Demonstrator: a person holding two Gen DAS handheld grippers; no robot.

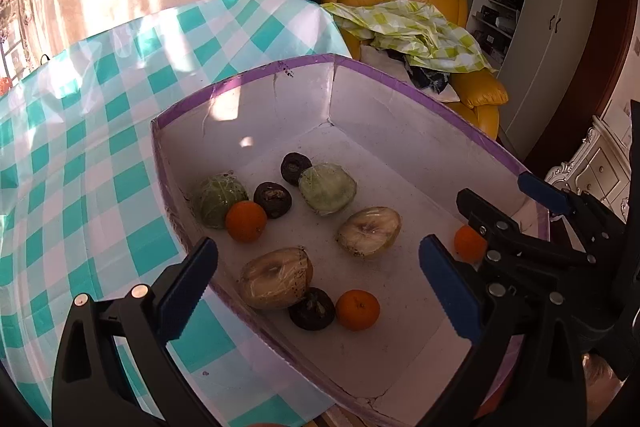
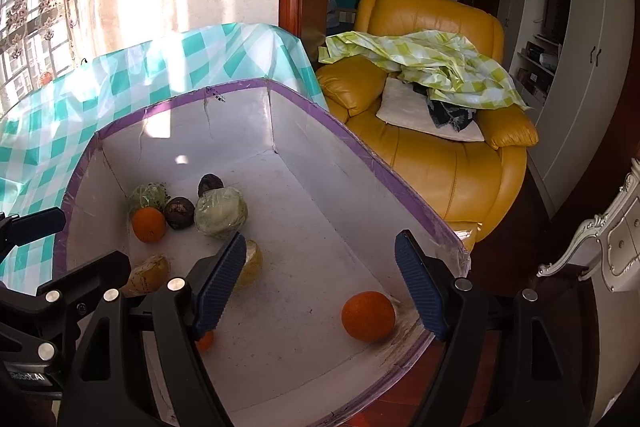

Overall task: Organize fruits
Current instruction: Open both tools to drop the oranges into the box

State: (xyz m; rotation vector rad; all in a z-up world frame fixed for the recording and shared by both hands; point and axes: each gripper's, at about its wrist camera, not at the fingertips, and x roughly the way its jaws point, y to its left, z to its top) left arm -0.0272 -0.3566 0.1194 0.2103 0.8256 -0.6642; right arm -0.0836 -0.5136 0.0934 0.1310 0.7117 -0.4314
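Observation:
A white box with a purple rim (image 1: pixel 256 75) (image 2: pixel 348 137) sits on the checked table and holds the fruit. In the left wrist view I see oranges (image 1: pixel 245 221) (image 1: pixel 357 309) (image 1: pixel 469 243), dark round fruits (image 1: pixel 272 199) (image 1: pixel 312 308), two green wrapped ones (image 1: pixel 327 188) (image 1: pixel 218 201) and two pale wrapped halves (image 1: pixel 369 231) (image 1: pixel 276 277). My left gripper (image 1: pixel 320 291) is open and empty above the box's near left rim. My right gripper (image 2: pixel 320 291) is open and empty over the near right corner, above an orange (image 2: pixel 368 315).
A teal checked tablecloth (image 1: pixel 80 147) covers the table to the left. A yellow leather armchair (image 2: pixel 436 163) with a green checked cloth (image 2: pixel 424 59) stands behind the box. White cabinets (image 2: pixel 592 67) and an ornate white dresser (image 2: pixel 616 239) are at the right.

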